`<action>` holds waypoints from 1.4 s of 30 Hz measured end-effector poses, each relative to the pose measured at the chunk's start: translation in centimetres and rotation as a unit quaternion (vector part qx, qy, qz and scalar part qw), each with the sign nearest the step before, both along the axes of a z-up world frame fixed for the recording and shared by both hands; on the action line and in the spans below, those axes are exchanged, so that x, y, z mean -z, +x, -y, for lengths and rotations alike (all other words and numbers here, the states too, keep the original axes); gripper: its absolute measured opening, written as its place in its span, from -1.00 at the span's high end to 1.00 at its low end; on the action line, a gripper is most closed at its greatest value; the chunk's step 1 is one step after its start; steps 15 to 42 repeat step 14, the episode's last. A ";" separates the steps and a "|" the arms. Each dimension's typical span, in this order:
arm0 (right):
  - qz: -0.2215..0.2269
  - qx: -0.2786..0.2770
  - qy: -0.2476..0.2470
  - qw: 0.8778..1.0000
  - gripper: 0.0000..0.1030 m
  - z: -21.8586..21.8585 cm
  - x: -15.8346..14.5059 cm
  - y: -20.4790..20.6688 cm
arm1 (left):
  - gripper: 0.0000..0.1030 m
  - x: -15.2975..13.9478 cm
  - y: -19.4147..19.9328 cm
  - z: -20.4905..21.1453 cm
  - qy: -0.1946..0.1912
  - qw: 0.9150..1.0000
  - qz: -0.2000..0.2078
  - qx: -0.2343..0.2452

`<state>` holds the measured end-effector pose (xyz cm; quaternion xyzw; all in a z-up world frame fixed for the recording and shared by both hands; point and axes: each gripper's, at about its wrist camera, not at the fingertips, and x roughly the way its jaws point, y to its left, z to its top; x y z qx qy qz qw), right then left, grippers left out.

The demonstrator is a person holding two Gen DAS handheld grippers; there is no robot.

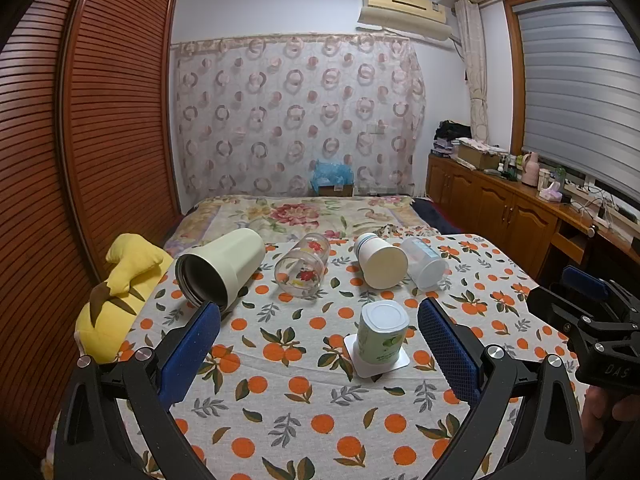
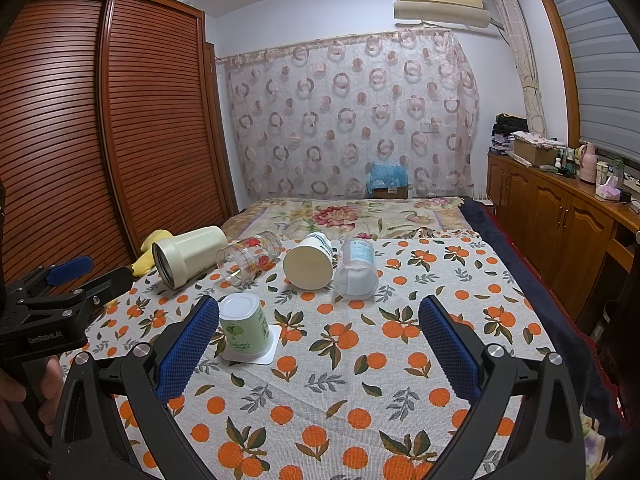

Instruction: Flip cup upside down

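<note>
The green yogurt cup (image 1: pixel 383 332) (image 2: pixel 244 326) is being seen standing upside down on the orange-patterned cloth (image 1: pixel 304 400) (image 2: pixel 360 380) spread over the bed, its white foil lid flat against the cloth and its pale base facing up. It is being framed between the blue-padded fingers of the left gripper (image 1: pixel 319 338), nearer the right-hand pad, with clear space on both sides; those jaws are being held wide apart and nothing is being gripped. In the right wrist view the cup is lying just beside the left pad of the right gripper (image 2: pixel 319 338), whose jaws are likewise being held wide open and empty.

Behind the cup, four vessels are being shown lying on their sides in a row: a cream tumbler (image 1: pixel 220 270) (image 2: pixel 188 256), a flowered glass (image 1: pixel 302 266) (image 2: pixel 250 256), a white paper cup (image 1: pixel 380 260) (image 2: pixel 310 260) and a clear plastic cup (image 1: pixel 424 264) (image 2: pixel 356 268). A yellow plush toy (image 1: pixel 116 296) (image 2: pixel 150 254) is resting at the cloth's left edge, beside the slatted wardrobe (image 1: pixel 80 160) (image 2: pixel 120 120).
</note>
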<state>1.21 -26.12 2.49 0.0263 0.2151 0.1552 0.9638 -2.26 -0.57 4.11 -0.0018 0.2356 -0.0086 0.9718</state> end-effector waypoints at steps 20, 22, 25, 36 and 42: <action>0.000 0.000 0.000 1.000 -0.95 0.1 0.0 0.0 | -0.85 0.1 -0.1 0.1 0.001 1.000 0.001 0.000; 0.000 0.000 0.000 1.000 -0.95 0.1 0.0 0.0 | -0.85 0.1 -0.1 0.1 0.001 1.000 0.001 0.000; 0.000 0.000 0.000 1.000 -0.95 0.1 0.0 0.0 | -0.85 0.1 -0.1 0.1 0.001 1.000 0.001 0.000; 0.000 0.000 0.000 1.000 -0.95 0.1 0.0 0.0 | -0.85 0.1 -0.1 0.1 0.001 1.000 0.001 0.000; 0.000 0.000 0.000 1.000 -0.95 0.1 0.0 0.0 | -0.85 0.1 -0.1 0.1 0.001 1.000 0.001 0.000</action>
